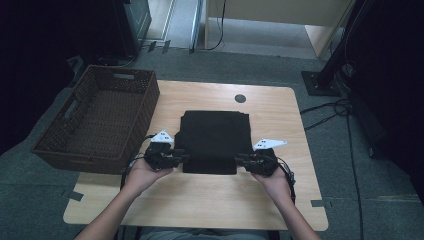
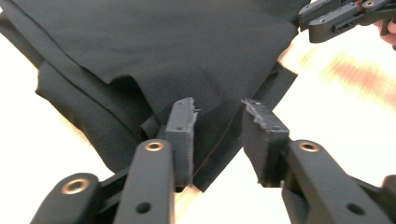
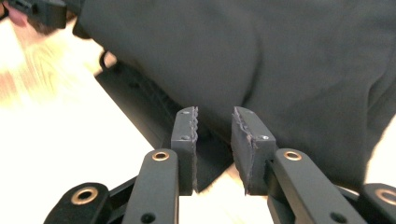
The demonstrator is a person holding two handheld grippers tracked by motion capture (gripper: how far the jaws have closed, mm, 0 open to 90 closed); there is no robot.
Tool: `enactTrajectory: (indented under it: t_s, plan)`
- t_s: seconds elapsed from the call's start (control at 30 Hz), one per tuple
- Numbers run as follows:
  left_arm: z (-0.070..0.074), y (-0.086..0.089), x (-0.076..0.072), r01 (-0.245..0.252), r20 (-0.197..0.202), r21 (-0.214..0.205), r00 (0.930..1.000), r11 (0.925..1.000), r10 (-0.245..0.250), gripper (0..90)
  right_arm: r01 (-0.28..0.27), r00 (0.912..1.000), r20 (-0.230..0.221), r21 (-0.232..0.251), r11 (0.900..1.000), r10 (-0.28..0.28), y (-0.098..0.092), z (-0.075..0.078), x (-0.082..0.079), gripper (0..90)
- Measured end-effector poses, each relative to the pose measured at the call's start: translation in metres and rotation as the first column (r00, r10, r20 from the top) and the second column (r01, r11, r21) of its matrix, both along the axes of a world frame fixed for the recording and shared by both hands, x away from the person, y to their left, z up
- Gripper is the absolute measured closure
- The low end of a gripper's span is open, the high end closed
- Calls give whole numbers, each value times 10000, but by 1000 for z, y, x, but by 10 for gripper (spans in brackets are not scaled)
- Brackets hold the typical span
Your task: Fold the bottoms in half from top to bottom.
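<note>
High view first: the folded black cloth (image 1: 214,141) lies flat in the middle of the wooden table (image 1: 200,200), its longer side running near to far, and both tongs sit at its near corners. The left gripper (image 1: 179,156) is at the near-left corner, the right gripper (image 1: 241,160) at the near-right one, each pointing inward along the cloth's near edge, so neither hand is the closer; they stand about evenly matched.

From the left gripper view, the jaws stand apart with a corner of the cloth (image 2: 187,60) lying between the pads (image 2: 183,126), and I see no pad pressing on it. From the right gripper view the pads (image 3: 245,140) are likewise parted, with the cloth's (image 3: 280,60) edge just beyond and partly between them, not clamped. Both pairs look to me like they have let go rather than taken hold.

A brown wicker basket (image 1: 80,150) stands at the table's left edge, hanging partly off it, just left of the left hand (image 1: 145,175). If the cloth is meant for that basket, I judge the way leftward is open; nothing lies between them. A small dark round hole (image 1: 240,98) marks the table's far side, well clear of the work.
</note>
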State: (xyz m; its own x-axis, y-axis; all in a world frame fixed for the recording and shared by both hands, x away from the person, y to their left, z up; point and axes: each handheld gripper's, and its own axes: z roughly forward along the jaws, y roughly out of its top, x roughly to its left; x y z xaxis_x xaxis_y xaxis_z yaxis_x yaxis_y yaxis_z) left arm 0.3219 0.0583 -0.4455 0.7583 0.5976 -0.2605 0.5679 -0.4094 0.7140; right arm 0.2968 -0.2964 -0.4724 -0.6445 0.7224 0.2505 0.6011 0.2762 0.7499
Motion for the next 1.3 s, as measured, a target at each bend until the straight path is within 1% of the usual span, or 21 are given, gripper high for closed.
enactTrajectory:
  t_s: [0.07,0.1,0.13,0.2,0.27,0.3,0.33,0.43,0.5,0.6,0.7,0.73,0.8,0.9,0.93,0.97,1.07,1.1,1.13,1.2,1.3]
  plan:
    - [7,2,0,-54,152,-26,9999,10000,54,582,145,9995,276,148,9998,-150,-2,7,0,716]
    - [10,3,1,-92,224,-8,9997,10000,92,570,233,9992,306,170,9996,-238,-2,11,-1,731]
    - [13,4,4,-148,283,30,9995,9999,147,567,257,9986,458,216,9994,-267,-2,14,1,743]
    - [15,4,11,-214,250,15,9995,9998,214,574,318,9977,592,151,9994,-327,0,19,5,766]
    - [15,1,22,-243,171,-47,9996,9997,243,591,382,9973,626,-15,9993,-380,4,21,11,773]
    - [13,-1,27,-257,97,-119,9996,9996,258,603,418,9973,604,-36,9991,-416,6,20,15,773]
    - [12,-2,32,-229,-4,-96,9997,9997,229,606,457,9973,573,-22,9990,-455,7,18,19,773]
    - [6,-10,45,-278,-109,-16,9996,9996,278,622,616,9971,446,-90,9981,-612,15,14,29,778]
    - [3,-16,52,-294,-145,67,9995,9995,295,629,739,9965,395,-6,9973,-738,21,11,34,778]
    - [-2,-24,60,-371,-187,104,9991,9993,373,635,784,9964,310,28,9969,-785,31,7,40,774]
    - [-9,-30,65,-437,-268,233,9987,9988,443,637,839,9956,425,8,9965,-839,40,3,44,765]
    - [-11,-31,65,-421,-292,295,9987,9987,429,640,837,9956,421,26,9965,-838,43,1,45,765]
    - [-18,-34,64,-436,-338,406,9984,9982,450,641,785,9963,372,-124,9968,-780,48,-4,45,747]
    - [-27,-38,59,-399,-380,763,9984,9963,429,627,752,9966,374,-373,9965,-738,55,-10,43,724]
    - [-29,-38,58,-401,-308,803,9986,9960,427,623,771,9966,319,-423,9961,-758,56,-13,41,722]
    - [-30,-38,55,-480,-245,737,9985,9961,500,624,781,9967,240,-460,9959,-770,57,-14,40,720]
    - [-32,-38,48,-617,-116,736,9980,9954,627,623,744,9969,315,-613,9953,-726,58,-18,34,705]
    - [-33,-38,46,-654,-92,804,9978,9946,664,619,730,9969,329,-602,9955,-711,58,-19,32,695]
    - [-33,-39,43,-609,-33,937,9981,9937,615,617,716,9971,310,-601,9956,-698,58,-20,30,690]
    - [-34,-40,37,-587,99,1007,9983,9932,580,616,672,9974,312,-572,9961,-655,58,-21,28,684]
    - [-34,-41,30,-543,112,1020,9985,9933,535,601,633,9977,295,-571,9964,-617,57,-22,21,652]
